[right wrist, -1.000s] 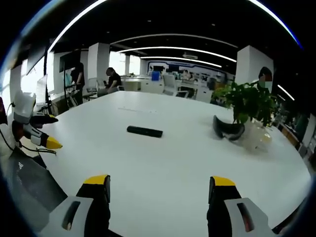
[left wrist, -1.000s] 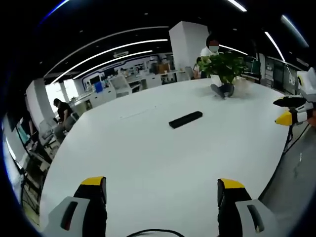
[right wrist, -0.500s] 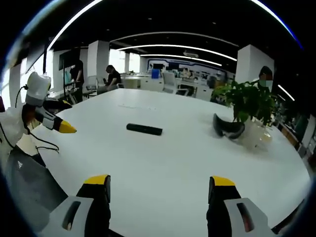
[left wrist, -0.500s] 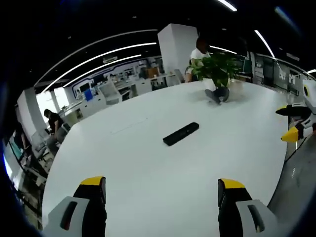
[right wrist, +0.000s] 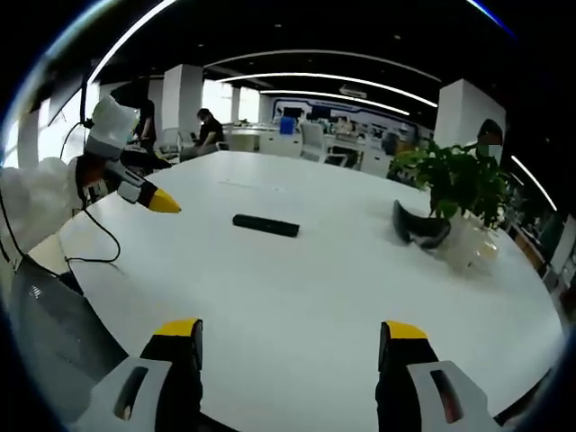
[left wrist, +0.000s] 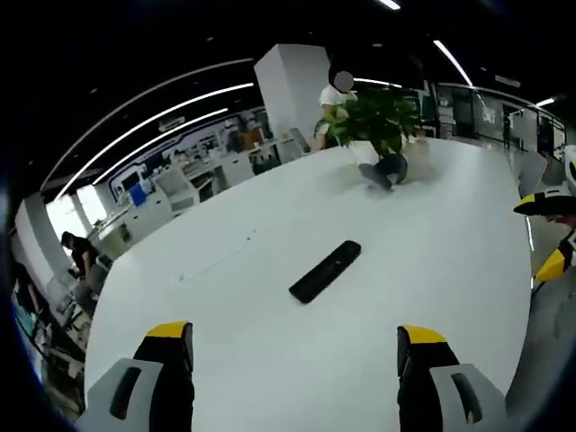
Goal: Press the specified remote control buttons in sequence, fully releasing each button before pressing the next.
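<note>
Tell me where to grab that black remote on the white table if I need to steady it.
Probably pinch the remote across its narrow width near one end, coming down from above with the left gripper. It lies flat and slim on the table, so only its long side edges offer purchase.

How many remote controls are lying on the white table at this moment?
1. A single slim black remote control lies flat near the middle of the large white table, apart from the potted green plant. Nothing appears to hide another one.
</note>
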The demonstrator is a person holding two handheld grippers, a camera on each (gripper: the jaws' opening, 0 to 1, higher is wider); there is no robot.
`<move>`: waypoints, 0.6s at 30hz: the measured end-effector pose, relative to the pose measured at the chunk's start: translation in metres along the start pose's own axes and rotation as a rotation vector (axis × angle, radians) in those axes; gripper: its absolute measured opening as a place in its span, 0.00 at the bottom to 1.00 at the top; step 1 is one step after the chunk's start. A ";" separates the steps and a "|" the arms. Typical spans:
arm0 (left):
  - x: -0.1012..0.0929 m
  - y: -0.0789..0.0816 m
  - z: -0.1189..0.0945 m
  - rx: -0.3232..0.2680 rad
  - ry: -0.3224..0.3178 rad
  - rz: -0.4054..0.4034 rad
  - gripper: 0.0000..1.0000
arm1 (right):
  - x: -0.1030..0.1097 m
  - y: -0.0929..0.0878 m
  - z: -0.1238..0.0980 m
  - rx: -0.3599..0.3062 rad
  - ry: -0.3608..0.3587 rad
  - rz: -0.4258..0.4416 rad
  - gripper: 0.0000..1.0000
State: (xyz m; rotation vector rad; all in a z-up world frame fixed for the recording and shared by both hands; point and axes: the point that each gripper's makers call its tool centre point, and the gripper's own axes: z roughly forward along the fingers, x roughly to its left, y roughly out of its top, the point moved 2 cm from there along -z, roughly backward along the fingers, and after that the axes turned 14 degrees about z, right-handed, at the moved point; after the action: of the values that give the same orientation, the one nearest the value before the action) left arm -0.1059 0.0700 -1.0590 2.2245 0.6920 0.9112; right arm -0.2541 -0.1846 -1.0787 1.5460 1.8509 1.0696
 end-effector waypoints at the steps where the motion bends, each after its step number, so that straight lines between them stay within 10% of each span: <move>1: 0.001 0.003 0.003 -0.003 -0.005 0.007 0.97 | 0.000 0.000 0.000 0.001 0.000 0.000 0.79; 18: -0.001 0.039 0.072 0.004 -0.143 0.164 0.95 | -0.002 -0.002 0.001 0.018 -0.007 0.008 0.77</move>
State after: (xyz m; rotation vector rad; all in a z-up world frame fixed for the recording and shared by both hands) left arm -0.0438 0.0179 -1.0721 2.3498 0.4511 0.8190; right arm -0.2544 -0.1861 -1.0815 1.5662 1.8563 1.0528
